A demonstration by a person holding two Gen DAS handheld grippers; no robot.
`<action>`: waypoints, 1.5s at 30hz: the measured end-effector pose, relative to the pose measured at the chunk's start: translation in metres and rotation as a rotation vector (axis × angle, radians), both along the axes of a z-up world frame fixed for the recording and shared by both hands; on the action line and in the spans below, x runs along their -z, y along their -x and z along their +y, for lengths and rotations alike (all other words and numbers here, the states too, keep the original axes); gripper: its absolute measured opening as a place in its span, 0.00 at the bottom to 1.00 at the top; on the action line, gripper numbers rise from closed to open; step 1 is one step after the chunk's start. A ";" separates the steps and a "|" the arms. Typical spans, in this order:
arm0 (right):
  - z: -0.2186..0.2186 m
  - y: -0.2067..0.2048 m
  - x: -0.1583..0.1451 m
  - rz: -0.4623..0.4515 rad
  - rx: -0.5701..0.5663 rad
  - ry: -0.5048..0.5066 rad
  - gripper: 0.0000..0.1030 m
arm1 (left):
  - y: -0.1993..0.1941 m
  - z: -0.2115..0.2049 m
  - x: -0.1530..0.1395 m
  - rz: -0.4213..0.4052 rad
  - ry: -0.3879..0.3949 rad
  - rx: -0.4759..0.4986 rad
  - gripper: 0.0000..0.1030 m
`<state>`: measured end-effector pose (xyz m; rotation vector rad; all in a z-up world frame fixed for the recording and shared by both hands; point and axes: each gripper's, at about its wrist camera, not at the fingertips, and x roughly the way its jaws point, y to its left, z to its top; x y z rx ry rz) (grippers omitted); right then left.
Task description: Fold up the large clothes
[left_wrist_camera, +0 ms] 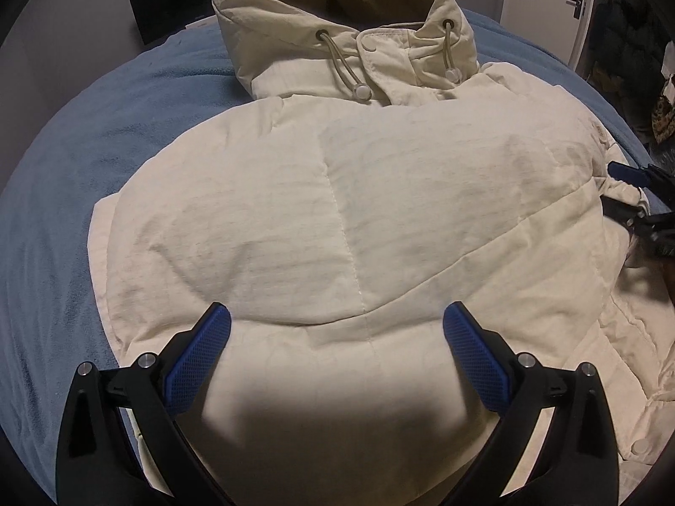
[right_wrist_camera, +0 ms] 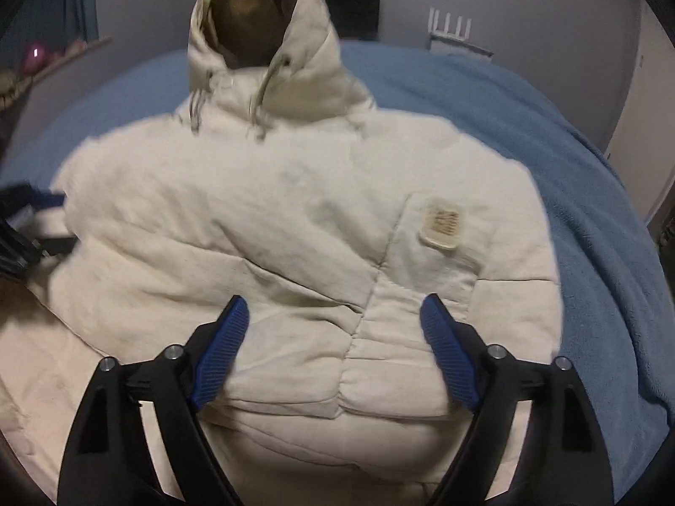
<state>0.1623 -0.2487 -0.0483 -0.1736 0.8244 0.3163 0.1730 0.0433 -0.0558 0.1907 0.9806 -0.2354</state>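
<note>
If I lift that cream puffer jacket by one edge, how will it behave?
The puffer jacket looks padded and quilted, so it would probably sag and drape, not stay flat. Its puffy bulk suggests it is light for its size and may spring back after folding.

The left wrist camera sits just behind the left gripper (left_wrist_camera: 336, 324) and looks down, close, at the cream jacket (left_wrist_camera: 329, 194) on the blue bed (left_wrist_camera: 84, 147). The right wrist camera sits behind the right gripper (right_wrist_camera: 333, 316) and looks down the same way. Both see the hood (left_wrist_camera: 337, 21) at 12 o'clock. Each sees the other gripper at 3 or 9 o'clock.
</note>
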 end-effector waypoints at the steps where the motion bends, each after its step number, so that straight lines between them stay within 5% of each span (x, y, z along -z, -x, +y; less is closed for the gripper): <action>1: 0.001 0.000 -0.001 -0.001 -0.002 0.006 0.81 | 0.000 0.000 0.002 -0.003 0.001 -0.004 0.95; 7: -0.012 -0.006 -0.040 0.013 0.020 -0.126 0.81 | -0.001 0.003 -0.009 0.042 0.010 -0.002 0.94; 11: -0.005 -0.034 -0.073 0.010 0.013 -0.208 0.85 | -0.002 0.019 -0.050 -0.077 0.153 -0.056 0.94; 18: 0.040 -0.127 -0.112 -0.103 0.054 -0.183 0.85 | -0.055 0.041 -0.088 -0.143 0.171 -0.187 0.94; 25: 0.073 -0.216 -0.115 -0.050 0.107 -0.306 0.84 | -0.086 0.050 -0.086 -0.111 0.156 -0.186 0.94; 28: 0.090 -0.221 -0.115 -0.091 0.069 -0.251 0.57 | -0.091 0.053 -0.085 -0.109 0.164 -0.177 0.94; 30: 0.098 -0.218 -0.111 -0.117 0.039 -0.184 0.19 | -0.093 0.057 -0.085 -0.125 0.169 -0.184 0.94; 37: 0.084 -0.150 -0.110 -0.281 -0.033 -0.195 0.08 | -0.102 0.067 -0.092 -0.270 0.181 -0.235 0.94; 42: 0.079 -0.104 -0.095 -0.277 -0.124 -0.187 0.07 | -0.110 0.066 -0.096 -0.373 0.149 -0.251 0.94; 45: 0.078 -0.087 -0.085 -0.272 -0.144 -0.169 0.07 | -0.113 0.055 -0.090 -0.380 0.067 -0.208 0.89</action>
